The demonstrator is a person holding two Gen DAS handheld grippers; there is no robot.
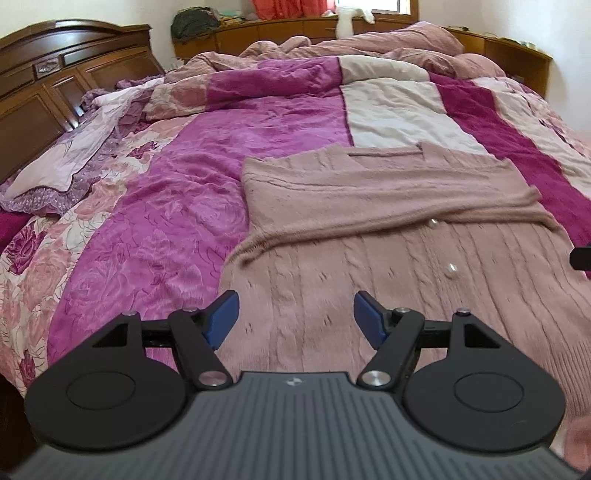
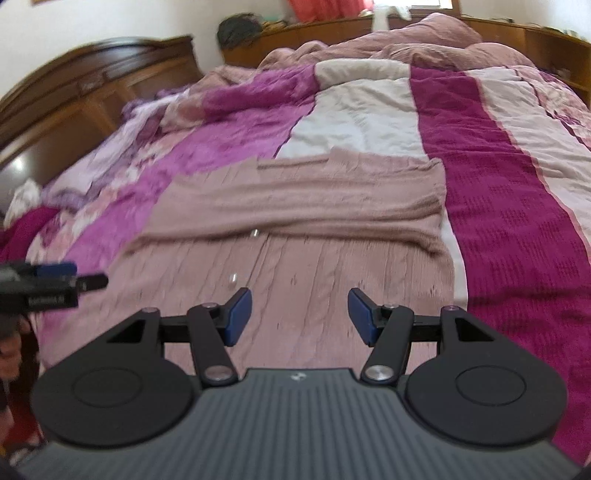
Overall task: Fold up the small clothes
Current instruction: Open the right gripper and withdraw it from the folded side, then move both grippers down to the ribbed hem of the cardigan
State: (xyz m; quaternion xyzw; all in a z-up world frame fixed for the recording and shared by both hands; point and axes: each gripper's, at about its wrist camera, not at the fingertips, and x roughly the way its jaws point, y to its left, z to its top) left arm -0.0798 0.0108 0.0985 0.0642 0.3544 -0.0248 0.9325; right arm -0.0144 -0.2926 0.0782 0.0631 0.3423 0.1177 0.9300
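On the bed: a dusty-pink cable-knit cardigan (image 1: 388, 206) lies flat on the striped bedspread (image 1: 229, 155), both sleeves folded across its chest, pearl buttons (image 1: 451, 266) running down the middle.
Surface: magenta, cream and dark crimson bands, with a rose-print panel along the left side; the cover is rumpled toward the far end.
Room: a carved dark wooden headboard (image 1: 55, 70) stands at the left; a lighter wooden shelf unit (image 1: 280, 27) runs along the far wall under a window with red curtains (image 1: 288, 5).
Left gripper (image 1: 295, 317): blue pads spread apart, nothing between them, held above the cardigan's lower part without touching it.
Right gripper (image 2: 300, 314): pads likewise apart and empty, above the cardigan's hem area.
Left view only: a lilac floral pillow (image 1: 66, 162) by the headboard, and the neckline band (image 1: 384, 152) seen sharply.
Right view only: the left gripper's tip (image 2: 55, 280) entering from the left edge, and the full width of the crimson band (image 2: 498, 206); this picture is blurred.
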